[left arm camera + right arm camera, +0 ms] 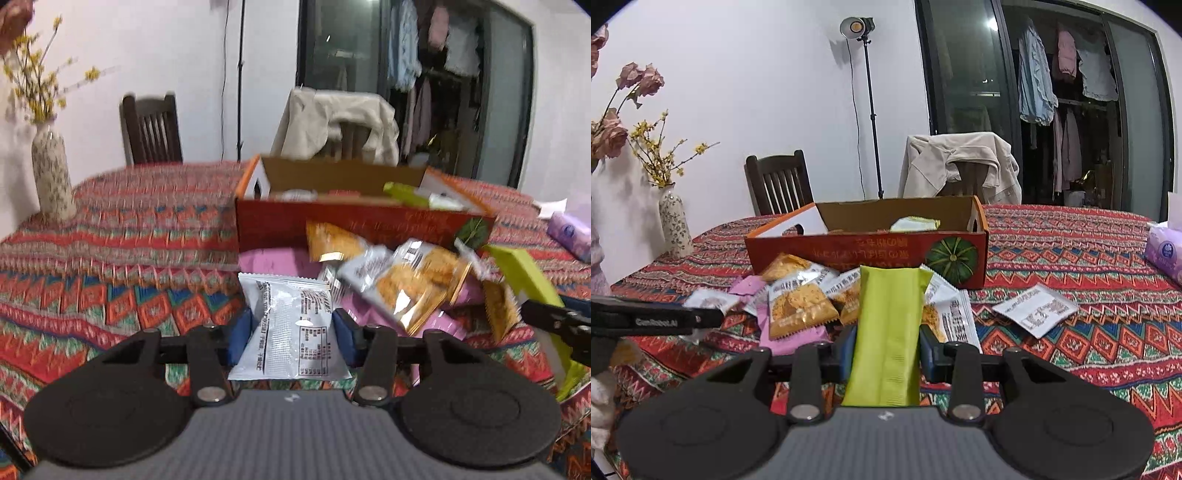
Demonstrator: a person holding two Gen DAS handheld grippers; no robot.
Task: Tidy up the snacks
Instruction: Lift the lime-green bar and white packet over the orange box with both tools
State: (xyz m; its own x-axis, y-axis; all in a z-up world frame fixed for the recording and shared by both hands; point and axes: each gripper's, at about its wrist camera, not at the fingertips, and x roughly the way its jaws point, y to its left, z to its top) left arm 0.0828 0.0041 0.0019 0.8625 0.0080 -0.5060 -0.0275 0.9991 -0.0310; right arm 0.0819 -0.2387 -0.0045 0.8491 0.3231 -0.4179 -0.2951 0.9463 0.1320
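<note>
My left gripper is shut on a white snack packet, held upright a little above the patterned tablecloth. Behind it lies a heap of orange and white snack packets on pink wrappers, in front of the red cardboard box. My right gripper is shut on a long lime-green packet, level with the heap. The box stands open-topped with a few packets inside. One white packet lies alone to the right. The left gripper's finger shows at the left edge.
A patterned vase with yellow twigs stands at the table's left. A purple tissue pack sits at the right edge. Behind the table are a dark wooden chair, a chair draped with a beige jacket, and a lamp stand.
</note>
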